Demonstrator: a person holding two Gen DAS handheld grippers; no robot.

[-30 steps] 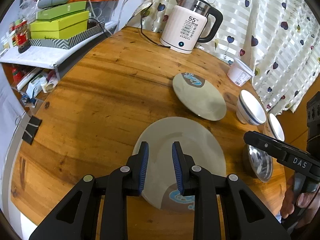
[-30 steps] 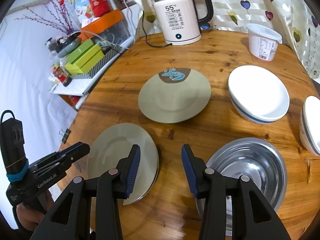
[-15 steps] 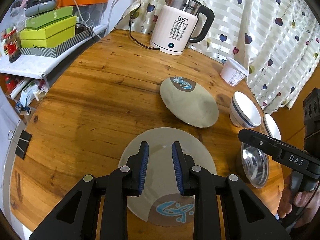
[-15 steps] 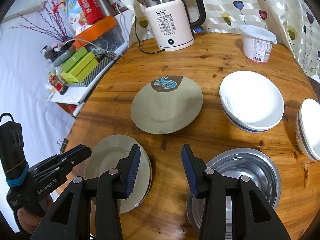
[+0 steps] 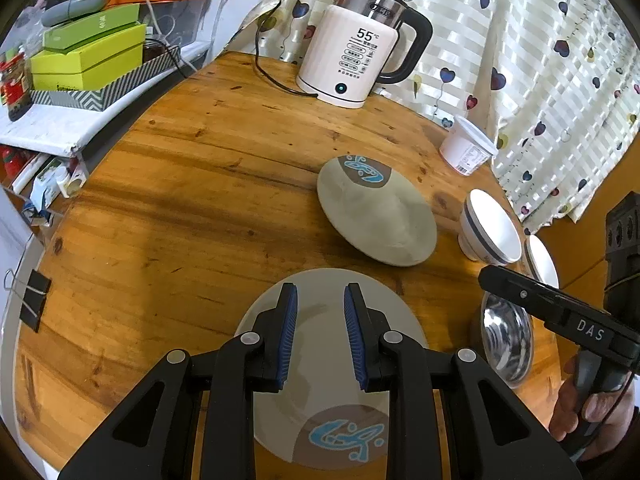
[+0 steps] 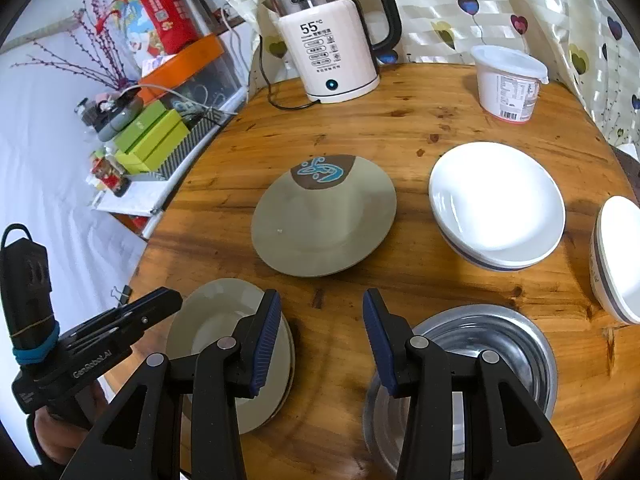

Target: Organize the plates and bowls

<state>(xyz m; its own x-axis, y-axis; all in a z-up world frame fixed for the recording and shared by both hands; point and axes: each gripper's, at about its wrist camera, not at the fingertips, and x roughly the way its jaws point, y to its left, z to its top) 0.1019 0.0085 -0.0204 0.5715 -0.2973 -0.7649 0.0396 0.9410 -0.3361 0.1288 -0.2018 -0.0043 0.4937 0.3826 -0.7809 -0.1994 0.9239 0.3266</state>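
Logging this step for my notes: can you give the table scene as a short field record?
surface: round wooden table
plates: two grey, near plate, far plate
bowls: two white bowls, steel bowl
left hand-held gripper: open, above near plate
right hand-held gripper: open, empty
other: kettle, white tub

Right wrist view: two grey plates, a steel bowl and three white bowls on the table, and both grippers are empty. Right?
Not quite. The right wrist view shows two white bowls, not three. The rest holds: two grey plates, a steel bowl, left gripper and right gripper empty.
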